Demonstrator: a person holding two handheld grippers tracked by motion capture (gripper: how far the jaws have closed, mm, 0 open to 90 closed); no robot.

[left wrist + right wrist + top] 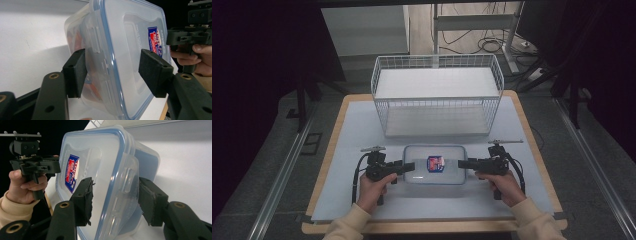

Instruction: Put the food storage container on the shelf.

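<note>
Even overhead light falls on the pale surface (pixel 352 165) in the high view, while the room around it sinks into near black. The box (pixel 435 164) casts a soft shadow toward the person. In both gripper views the near jaws are blurred and the lid (pixel 130 50) shows mild glare.

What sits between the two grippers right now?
In the high view, the clear lidded container lies between the left gripper and right gripper, one at each short end. Each gripper view shows its jaws straddling a side latch.
</note>
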